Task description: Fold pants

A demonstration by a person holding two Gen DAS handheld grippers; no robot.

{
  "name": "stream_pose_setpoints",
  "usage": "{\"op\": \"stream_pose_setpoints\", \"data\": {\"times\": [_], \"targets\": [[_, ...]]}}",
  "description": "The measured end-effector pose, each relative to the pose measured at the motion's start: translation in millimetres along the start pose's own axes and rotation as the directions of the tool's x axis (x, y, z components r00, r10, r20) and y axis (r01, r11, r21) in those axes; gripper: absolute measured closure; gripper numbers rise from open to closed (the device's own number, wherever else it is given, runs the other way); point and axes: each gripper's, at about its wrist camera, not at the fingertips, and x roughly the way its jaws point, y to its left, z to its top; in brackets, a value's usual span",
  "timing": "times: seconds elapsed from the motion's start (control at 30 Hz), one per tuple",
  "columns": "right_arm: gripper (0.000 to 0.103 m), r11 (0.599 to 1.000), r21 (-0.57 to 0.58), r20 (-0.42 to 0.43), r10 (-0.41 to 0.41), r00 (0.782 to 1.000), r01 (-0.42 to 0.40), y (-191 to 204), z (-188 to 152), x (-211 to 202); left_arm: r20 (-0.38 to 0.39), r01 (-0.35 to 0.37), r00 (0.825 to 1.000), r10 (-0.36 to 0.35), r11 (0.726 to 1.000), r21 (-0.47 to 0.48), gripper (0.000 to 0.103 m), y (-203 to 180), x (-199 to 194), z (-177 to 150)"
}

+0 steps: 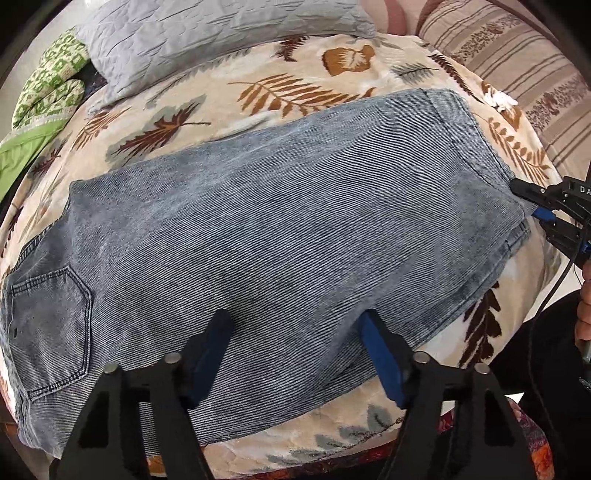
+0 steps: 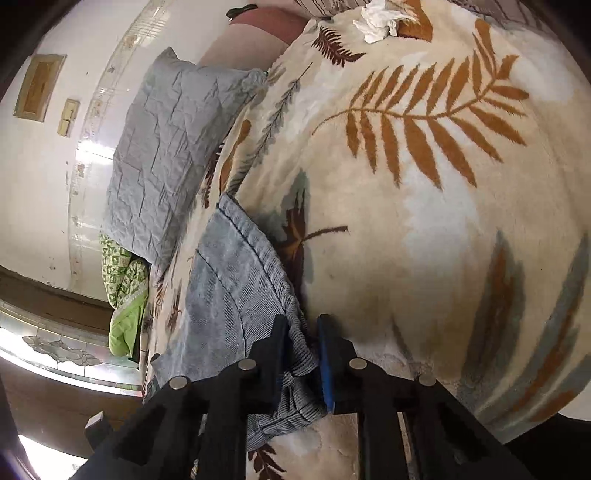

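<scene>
Grey-blue denim pants (image 1: 280, 229) lie flat across the leaf-print blanket, legs stacked, the back pocket (image 1: 51, 325) at the left and the hems at the right. My left gripper (image 1: 295, 325) hovers open over the near edge of the legs, holding nothing. My right gripper (image 2: 301, 332) is shut on the hem end of the pants (image 2: 236, 280); it also shows at the right edge of the left wrist view (image 1: 535, 206), at the hem corner.
The cream leaf-print blanket (image 1: 280, 92) covers the bed. A grey quilted pillow (image 1: 207, 40) and a green patterned cloth (image 1: 48, 88) lie at the far left. A striped cover (image 1: 517, 70) lies at the far right. A white tissue (image 2: 376, 18) lies on the blanket.
</scene>
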Motion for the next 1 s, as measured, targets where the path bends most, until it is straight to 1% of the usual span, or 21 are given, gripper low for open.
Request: {"op": "stream_pose_setpoints", "data": {"times": [0.03, 0.13, 0.2, 0.27, 0.3, 0.37, 0.4, 0.43, 0.5, 0.53, 0.57, 0.6, 0.63, 0.67, 0.73, 0.8, 0.87, 0.9, 0.93, 1.0], "targets": [[0.088, 1.000, -0.014, 0.003, 0.016, 1.000, -0.016, 2, -1, -4, 0.004, 0.005, 1.000, -0.005, 1.000, 0.009, 0.042, -1, -1, -1], [0.088, 0.994, -0.097, 0.041, 0.059, 0.997, -0.055, 11, -9, -28, 0.005, 0.024, 1.000, -0.024, 0.999, 0.041, 0.053, -1, -6, -7], [0.088, 0.989, -0.135, 0.044, 0.068, 0.997, -0.061, 14, -16, -41, 0.006, 0.035, 0.999, -0.035, 0.998, 0.056, 0.054, 0, -7, -11], [0.088, 0.988, -0.157, 0.035, 0.003, 0.999, 0.003, 11, -18, -38, 0.003, 0.038, 0.999, -0.038, 0.998, 0.058, 0.054, 2, -6, -12], [0.085, 0.987, -0.158, 0.011, -0.027, 1.000, 0.028, 10, -18, -32, -0.002, 0.038, 0.999, -0.038, 0.998, 0.055, 0.054, 2, -6, -11], [0.085, 0.990, -0.126, -0.030, -0.065, 0.997, 0.061, 5, -15, -24, -0.019, 0.041, 0.999, -0.040, 0.998, 0.048, 0.054, 3, -7, -8], [0.084, 0.992, -0.115, -0.039, -0.063, 0.997, 0.058, 5, -13, -24, -0.026, 0.048, 0.999, -0.047, 0.998, 0.038, 0.054, 5, -7, -6], [0.084, 0.993, -0.112, -0.029, -0.051, 0.998, 0.047, 5, -12, -28, -0.028, 0.058, 0.998, -0.058, 0.998, 0.026, 0.054, 8, -10, -4], [0.083, 0.993, -0.112, 0.019, -0.035, 0.999, 0.037, 4, -10, -39, -0.008, 0.084, 0.996, -0.084, 0.996, 0.015, 0.053, 10, -19, -2], [0.079, 0.994, -0.110, 0.038, -0.022, 0.999, 0.026, 3, -9, -44, 0.007, 0.085, 0.996, -0.085, 0.996, 0.019, 0.051, 11, -25, 0], [0.073, 0.995, -0.102, 0.047, -0.004, 0.999, 0.008, 3, -9, -49, 0.024, 0.082, 0.996, -0.082, 0.996, 0.024, 0.049, 12, -30, 1], [0.065, 0.996, -0.088, 0.045, 0.021, 0.999, -0.017, 2, -10, -51, 0.038, 0.079, 0.996, -0.080, 0.997, 0.026, 0.044, 13, -33, 3], [0.043, 0.997, -0.074, 0.034, 0.041, 0.999, -0.038, 2, -12, -51, 0.047, 0.076, 0.996, -0.077, 0.997, 0.024, 0.042, 15, -35, 6], [0.036, 0.997, -0.058, 0.022, 0.055, 0.998, -0.054, 1, -14, -52, 0.052, 0.070, 0.996, -0.071, 0.997, 0.019, 0.042, 16, -34, 8], [0.036, 0.996, -0.053, -0.001, 0.070, 0.998, -0.070, 3, -22, -54, 0.048, 0.056, 0.997, -0.056, 0.998, 0.006, 0.042, 21, -28, 11], [0.036, 0.995, -0.052, -0.039, 0.087, 0.995, -0.089, 4, -34, -52, 0.026, 0.035, 0.999, -0.034, 0.999, -0.015, 0.042, 26, -16, 12], [0.036, 0.990, -0.042, -0.104, 0.131, 0.986, -0.136, 5, -45, -42, -0.012, 0.019, 1.000, -0.019, 0.999, -0.028, 0.042, 29, 0, 11], [0.036, 0.989, -0.037, -0.133, 0.137, 0.982, -0.143, 8, -49, -36, -0.028, 0.025, 0.999, -0.026, 0.999, -0.034, 0.042, 29, 5, 9], [0.036, 0.990, -0.045, -0.140, 0.127, 0.982, -0.134, 10, -50, -31, -0.024, 0.020, 0.999, -0.021, 0.999, -0.027, 0.042, 28, 8, 6], [0.036, 0.991, -0.068, -0.125, 0.108, 0.986, -0.117, 15, -49, -24, -0.015, 0.002, 1.000, -0.002, 1.000, 0.006, 0.041, 24, 5, 4]]}}
